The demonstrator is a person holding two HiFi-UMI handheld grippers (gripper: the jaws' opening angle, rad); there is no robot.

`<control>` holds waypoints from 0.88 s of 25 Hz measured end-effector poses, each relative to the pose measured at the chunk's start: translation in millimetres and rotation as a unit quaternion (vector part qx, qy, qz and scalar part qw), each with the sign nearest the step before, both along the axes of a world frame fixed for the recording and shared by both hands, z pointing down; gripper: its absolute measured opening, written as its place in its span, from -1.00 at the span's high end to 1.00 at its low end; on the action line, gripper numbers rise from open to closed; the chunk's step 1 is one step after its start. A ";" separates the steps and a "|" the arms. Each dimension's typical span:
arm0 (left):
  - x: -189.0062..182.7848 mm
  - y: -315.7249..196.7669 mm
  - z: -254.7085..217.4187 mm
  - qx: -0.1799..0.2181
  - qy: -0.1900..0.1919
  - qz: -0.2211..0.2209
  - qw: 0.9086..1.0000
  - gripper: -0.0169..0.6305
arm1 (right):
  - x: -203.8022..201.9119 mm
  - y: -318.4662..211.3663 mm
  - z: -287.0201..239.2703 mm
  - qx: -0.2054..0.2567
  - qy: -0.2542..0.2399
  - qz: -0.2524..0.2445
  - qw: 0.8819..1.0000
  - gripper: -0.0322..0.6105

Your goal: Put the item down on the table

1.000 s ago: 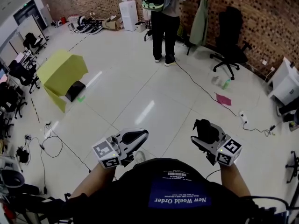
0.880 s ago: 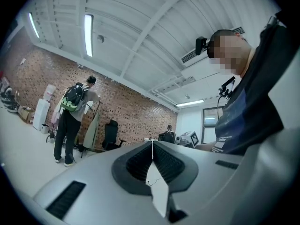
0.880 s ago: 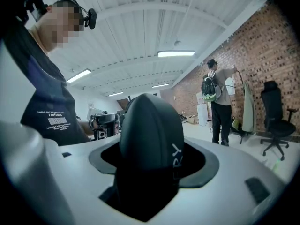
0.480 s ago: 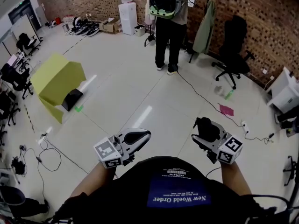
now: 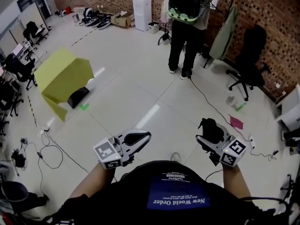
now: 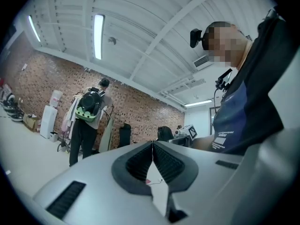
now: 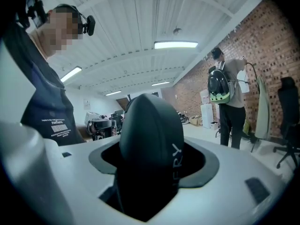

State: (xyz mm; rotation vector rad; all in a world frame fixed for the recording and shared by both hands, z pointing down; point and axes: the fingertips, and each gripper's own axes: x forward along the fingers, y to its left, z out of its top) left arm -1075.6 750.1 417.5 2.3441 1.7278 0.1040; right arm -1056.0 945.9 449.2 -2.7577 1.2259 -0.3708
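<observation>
The person holds two grippers out in front of a dark shirt (image 5: 140, 191) with a blue patch. Both are up in the air over the white floor (image 5: 131, 93).

The right gripper (image 5: 206, 132) holds the item (image 7: 150, 135). The item is black, round on top and smooth, with some pale letters on its side. The two jaws stand quite wide apart because the item is fat, and they press on it from both sides. It sticks up out of the jaws and fills the space between them. So the item is in the right gripper, up off the floor, just in front of the person.

The left gripper (image 5: 143, 136) holds nothing. Its jaws are closed, with the dark pads touching each other at the tips.

Farther away on the floor sits a big yellow box (image 5: 63, 76), tipped on its side, with a small black thing under it. Another person (image 5: 185, 41) stands with their back turned and wears a black and green backpack (image 5: 185, 3). Near that person a green coat (image 5: 225, 32) hangs up, and a black chair (image 5: 251, 55) stands by the brick wall (image 5: 276, 27). A pink paper (image 5: 236, 122) lies on the floor to the right. Thin black cables (image 5: 47, 144) curl on the floor to the left.
</observation>
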 end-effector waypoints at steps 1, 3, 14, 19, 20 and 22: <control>15.0 2.0 4.7 0.012 0.003 -0.009 1.000 0.93 | 18.7 1.8 2.5 0.004 0.000 -0.007 1.000 -0.08; 45.8 9.4 9.5 0.026 0.005 -0.026 0.999 0.93 | 57.5 6.9 5.8 0.009 0.001 -0.024 1.000 -0.08; 221.9 71.9 -15.2 0.014 0.010 -0.127 0.992 0.93 | 265.2 43.8 -7.2 0.003 0.022 -0.149 0.989 -0.08; 282.4 74.0 -14.0 0.018 0.002 -0.141 0.990 0.93 | 333.7 35.9 -8.1 0.006 0.020 -0.174 0.985 -0.08; 297.0 70.2 -12.5 0.016 0.000 -0.143 0.990 0.93 | 348.1 31.8 -7.1 0.003 0.021 -0.177 0.984 -0.08; 323.8 58.9 -7.6 0.008 -0.003 -0.145 0.989 0.93 | 374.4 20.6 -2.8 -0.001 0.019 -0.179 0.984 -0.08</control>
